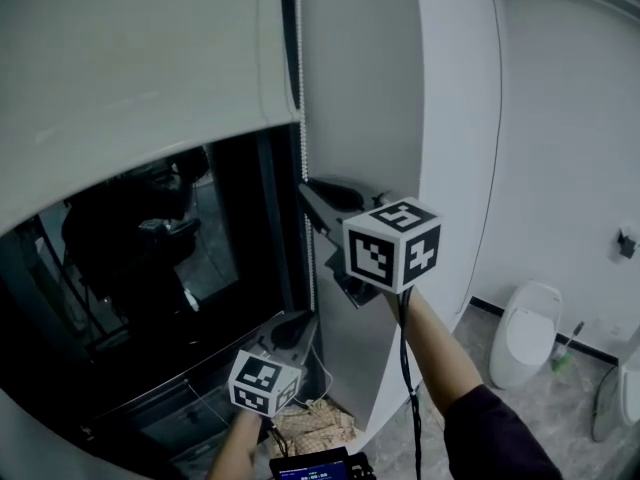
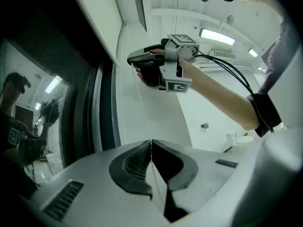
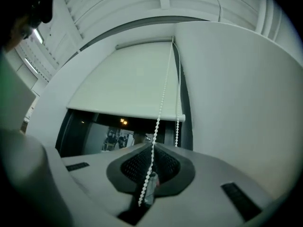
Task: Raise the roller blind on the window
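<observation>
Nearest and lowest, the left hand-held gripper [image 2: 151, 142] has its jaws pressed together on the bead chain [image 2: 140, 98], which runs up out of the pads beside the window frame. Above it, the right hand-held gripper [image 3: 152, 148] also pinches the chain, and the beads pass straight through its closed pads. Farther up, the roller blind [image 3: 128, 84] covers only the upper part of the dark window [image 1: 130, 258]. A 2nd strand [image 3: 177, 124] hangs just right of the gripped strand.

I judge these risks:
- **Opposed grips:** Both grips look to be on the same strand, though I cannot be sure. If 1 hand pulls while the other stays clamped, the chain only strains between them and the blind does not move.
- **Slipping:** The chain is thin against the ribbed pads, so a quick tug could let the beads slide through.
- **Wrong strand:** Pulling this strand the wrong way would lower the blind.
- **Angled pull:** Hauling away from the wall could jam the beads at the top roller.
</observation>
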Available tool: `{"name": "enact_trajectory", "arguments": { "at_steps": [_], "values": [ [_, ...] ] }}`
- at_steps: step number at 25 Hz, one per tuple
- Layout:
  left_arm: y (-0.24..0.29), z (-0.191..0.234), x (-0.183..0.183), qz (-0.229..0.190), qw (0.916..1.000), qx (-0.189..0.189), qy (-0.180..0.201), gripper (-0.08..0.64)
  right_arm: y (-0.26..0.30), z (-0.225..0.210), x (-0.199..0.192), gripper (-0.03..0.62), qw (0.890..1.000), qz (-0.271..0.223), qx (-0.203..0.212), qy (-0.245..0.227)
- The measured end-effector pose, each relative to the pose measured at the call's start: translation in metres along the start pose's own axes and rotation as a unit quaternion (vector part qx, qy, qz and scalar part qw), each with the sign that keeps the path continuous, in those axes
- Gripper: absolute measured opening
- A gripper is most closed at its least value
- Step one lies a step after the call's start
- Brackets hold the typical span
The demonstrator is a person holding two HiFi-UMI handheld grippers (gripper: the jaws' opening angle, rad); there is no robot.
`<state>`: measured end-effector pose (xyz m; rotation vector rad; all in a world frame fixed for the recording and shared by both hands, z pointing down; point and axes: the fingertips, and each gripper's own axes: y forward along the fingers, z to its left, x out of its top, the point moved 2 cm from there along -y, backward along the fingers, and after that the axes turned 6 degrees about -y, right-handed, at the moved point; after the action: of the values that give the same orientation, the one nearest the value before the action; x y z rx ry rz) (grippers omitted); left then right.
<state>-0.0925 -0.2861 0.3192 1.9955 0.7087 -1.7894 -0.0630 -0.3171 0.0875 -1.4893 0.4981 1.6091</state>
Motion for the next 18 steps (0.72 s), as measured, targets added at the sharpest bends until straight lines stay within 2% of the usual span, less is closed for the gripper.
{"name": "enact_trajectory", "arguments": {
  "at_steps": [4, 6, 9, 12, 15, 18],
  "values": [
    [-0.005, 0.007, 0.003, -0.002, 0.9988, -0.029, -0.040, 0.018, -0.006, 0.009, 0.005, 0.008, 1.000, -0.024, 0.001, -0.018],
    [-0.012, 0.017, 0.021, -0.026, 0.9966, -0.045, -0.065, 0.020, -0.010, 0.013, 0.004, 0.008, 0.999, -0.028, -0.004, -0.031],
    [-0.025, 0.039, 0.079, -0.093, 0.9903, -0.053, -0.088, 0.020, -0.009, 0.021, -0.010, 0.008, 0.999, -0.013, 0.003, -0.034],
    [-0.027, 0.060, 0.146, -0.148, 0.9835, -0.057, -0.087, 0.021, -0.008, 0.032, -0.038, 0.008, 0.999, 0.008, 0.005, -0.049],
    [-0.016, 0.071, 0.212, -0.171, 0.9777, -0.084, -0.088, 0.045, -0.011, 0.041, -0.056, 0.008, 0.998, 0.019, 0.006, -0.057],
    [-0.004, 0.061, 0.270, -0.183, 0.9702, -0.122, -0.102, 0.071, -0.018, 0.045, -0.061, 0.008, 0.999, 0.022, 0.008, -0.047]
  ]
}}
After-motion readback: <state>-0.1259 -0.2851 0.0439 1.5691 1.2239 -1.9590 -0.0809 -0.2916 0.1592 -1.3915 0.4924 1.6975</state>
